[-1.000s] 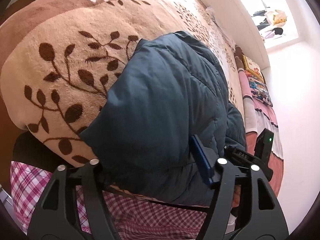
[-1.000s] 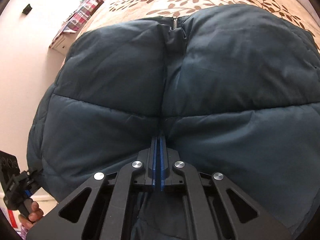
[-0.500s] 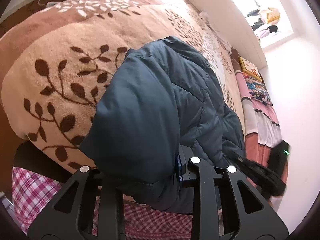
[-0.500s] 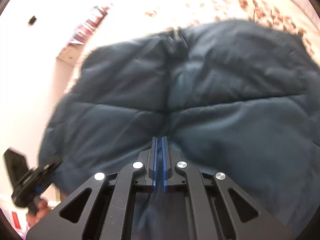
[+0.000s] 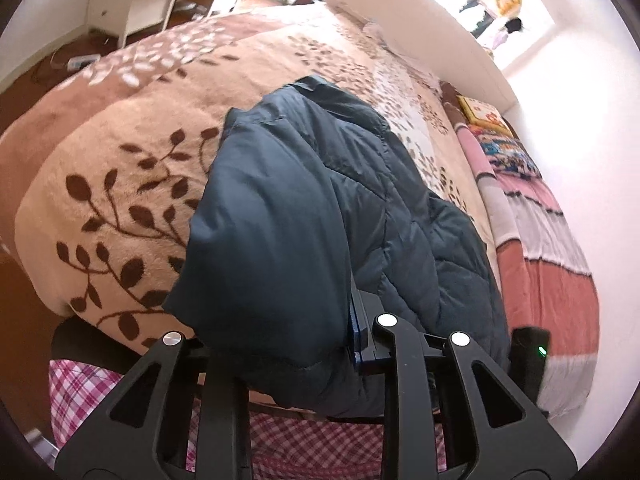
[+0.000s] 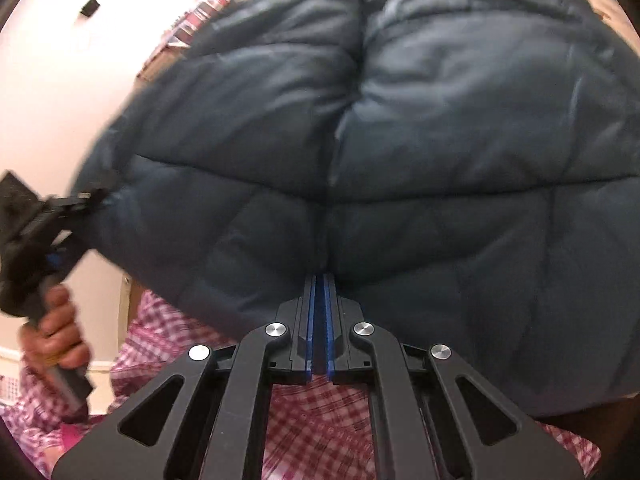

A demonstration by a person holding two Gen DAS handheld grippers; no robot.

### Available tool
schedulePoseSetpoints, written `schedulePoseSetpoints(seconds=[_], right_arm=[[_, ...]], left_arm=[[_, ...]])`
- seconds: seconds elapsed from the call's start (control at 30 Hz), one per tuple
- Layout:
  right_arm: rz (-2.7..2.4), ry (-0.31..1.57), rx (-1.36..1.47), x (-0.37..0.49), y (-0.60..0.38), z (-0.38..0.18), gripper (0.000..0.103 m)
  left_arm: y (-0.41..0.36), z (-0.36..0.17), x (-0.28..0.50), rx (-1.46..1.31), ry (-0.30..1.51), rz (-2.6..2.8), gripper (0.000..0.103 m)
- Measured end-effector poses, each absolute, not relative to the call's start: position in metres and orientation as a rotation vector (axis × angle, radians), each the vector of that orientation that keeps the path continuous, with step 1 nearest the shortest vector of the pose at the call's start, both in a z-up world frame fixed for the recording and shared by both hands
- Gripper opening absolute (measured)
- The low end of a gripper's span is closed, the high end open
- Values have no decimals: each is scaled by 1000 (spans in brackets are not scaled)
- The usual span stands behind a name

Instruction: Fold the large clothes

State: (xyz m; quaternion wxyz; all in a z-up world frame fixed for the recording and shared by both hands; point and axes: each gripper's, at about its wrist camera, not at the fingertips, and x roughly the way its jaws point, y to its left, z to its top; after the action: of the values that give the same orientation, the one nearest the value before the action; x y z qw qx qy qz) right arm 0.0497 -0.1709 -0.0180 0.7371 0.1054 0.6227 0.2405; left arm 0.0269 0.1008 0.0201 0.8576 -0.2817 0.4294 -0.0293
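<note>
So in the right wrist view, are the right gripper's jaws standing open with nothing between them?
No: the right gripper has its blue pads pressed together on the hem of the dark blue puffer jacket.

Strong daylight pours from the overexposed bright window (image 5: pixel 516 12) at the left wrist view's upper right, washing the plain white wall (image 5: pixel 592 128) to glare. That view is sharp. The right wrist view is motion-blurred (worst along the dark teal quilted puffer jacket (image 6: pixel 400 140) edges), its top blown out. Both fisheye pictures bend and darken toward their rims.
</note>
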Motion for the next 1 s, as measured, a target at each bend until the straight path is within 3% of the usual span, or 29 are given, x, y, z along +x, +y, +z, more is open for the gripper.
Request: schedulePoseSetpoints(seconds=[0.27, 0.37, 0.57, 0.73, 1.0], right_arm=[[518, 1365, 267, 51, -178, -30, 0], [534, 1331, 275, 39, -184, -9, 4], [423, 1082, 378, 20, -271, 58, 5], [227, 1100, 525, 25, -353, 20, 5], [287, 1174, 612, 32, -342, -38, 5]], left_arm=[[80, 45, 21, -470, 854, -72, 23], [78, 55, 22, -453, 842, -83, 23], [60, 73, 23, -391, 805, -102, 23], [33, 96, 19, -319, 758, -134, 23], [-40, 136, 16, -155, 696, -285, 23]])
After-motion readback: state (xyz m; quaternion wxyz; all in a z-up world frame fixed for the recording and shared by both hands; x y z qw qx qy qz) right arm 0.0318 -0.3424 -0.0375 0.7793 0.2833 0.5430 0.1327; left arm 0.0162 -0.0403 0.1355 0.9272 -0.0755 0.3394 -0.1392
